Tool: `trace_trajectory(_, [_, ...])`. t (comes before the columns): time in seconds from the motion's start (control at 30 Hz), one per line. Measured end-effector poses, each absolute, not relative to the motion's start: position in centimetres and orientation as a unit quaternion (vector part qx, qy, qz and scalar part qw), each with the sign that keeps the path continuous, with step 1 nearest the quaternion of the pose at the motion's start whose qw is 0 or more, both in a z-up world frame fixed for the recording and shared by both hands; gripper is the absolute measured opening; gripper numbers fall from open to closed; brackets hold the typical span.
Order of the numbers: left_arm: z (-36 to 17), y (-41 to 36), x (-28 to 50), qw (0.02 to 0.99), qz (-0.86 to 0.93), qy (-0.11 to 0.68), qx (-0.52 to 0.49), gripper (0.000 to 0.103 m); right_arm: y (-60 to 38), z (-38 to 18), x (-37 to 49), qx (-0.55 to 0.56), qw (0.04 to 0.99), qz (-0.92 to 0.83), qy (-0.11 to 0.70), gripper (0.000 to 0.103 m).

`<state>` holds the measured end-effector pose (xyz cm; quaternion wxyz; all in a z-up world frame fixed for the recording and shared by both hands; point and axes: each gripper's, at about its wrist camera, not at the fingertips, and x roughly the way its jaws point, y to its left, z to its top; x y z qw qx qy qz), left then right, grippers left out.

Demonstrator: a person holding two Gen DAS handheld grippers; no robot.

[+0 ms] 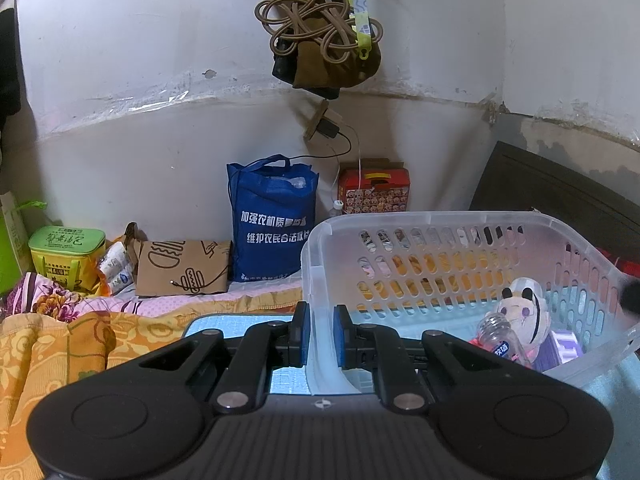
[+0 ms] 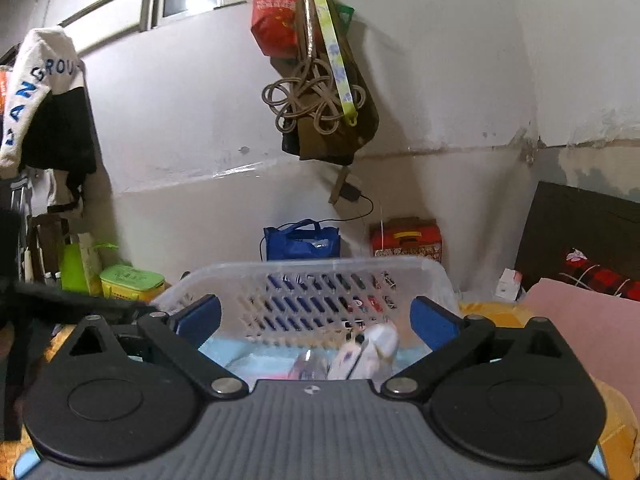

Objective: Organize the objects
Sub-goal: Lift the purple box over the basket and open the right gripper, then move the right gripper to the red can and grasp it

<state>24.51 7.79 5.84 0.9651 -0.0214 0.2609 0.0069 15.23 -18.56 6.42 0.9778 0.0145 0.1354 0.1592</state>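
Note:
A clear plastic basket (image 1: pixel 440 216) with slotted walls stands on a light blue mat (image 1: pixel 224 326) on the bed. My left gripper (image 1: pixel 322 332) is shut on the basket's near left corner wall, one blue pad on each side of it. Inside lie a white plush toy (image 1: pixel 524 312) with black ears, a clear bottle (image 1: pixel 500 340) and a purple box (image 1: pixel 564 348). In the right wrist view my right gripper (image 2: pixel 316 318) stands wide open over the near side of the basket (image 2: pixel 304 266). Nothing is between its fingers. Blurred below it are the plush toy (image 2: pixel 372 352) and the bottle (image 2: pixel 308 364).
Against the wall behind stand a blue tote bag (image 1: pixel 272 220), a red carton (image 1: pixel 374 192), a brown paper bag (image 1: pixel 180 268) and a green tin (image 1: pixel 66 256). A bag with looped cords (image 1: pixel 324 40) hangs above. Floral bedding (image 1: pixel 60 344) lies left, a dark headboard (image 1: pixel 560 196) right.

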Motion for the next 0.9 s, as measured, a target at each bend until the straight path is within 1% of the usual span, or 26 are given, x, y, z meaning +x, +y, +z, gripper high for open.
trace_trajectory(0.13, [5.8, 7.7, 24.5, 0.965, 0.009, 0.261, -0.018, 0.016, -18.8, 4.8, 13.7, 0.015, 0.977, 0.163, 0.139, 0.103])
trace_trajectory(0.3, [5.8, 7.7, 24.5, 0.965, 0.009, 0.26, -0.017, 0.017, -18.8, 1.4, 13.5, 0.037, 0.964, 0.182, 0.192, 0.103])
trace_trajectory(0.43, [5.8, 7.7, 24.5, 0.965, 0.011, 0.26, -0.014, 0.017, -18.2, -0.8, 13.1, 0.046, 0.959, 0.177, 0.214, 0.103])
trace_trajectory(0.5, [5.8, 7.7, 24.6, 0.964, 0.012, 0.265, -0.016, 0.021, -18.2, -1.7, 12.3, 0.063, 0.956, 0.183, 0.222, 0.103])
trace_trajectory(0.57, [5.1, 8.1, 25.1, 0.959, 0.003, 0.283, -0.029, 0.024, -18.1, -2.5, 11.4, 0.074, 0.954, 0.181, 0.225, 0.103])
trace_trajectory(0.67, [4.7, 8.4, 25.5, 0.955, -0.002, 0.294, -0.041, 0.024, -17.8, -3.3, 10.3, 0.084, 0.956, 0.174, 0.219, 0.103])
trace_trajectory(0.9, [4.7, 8.5, 25.3, 0.957, 0.013, 0.287, -0.038, 0.023, -17.5, -3.7, 9.0, 0.077, 0.959, 0.182, 0.201, 0.103])
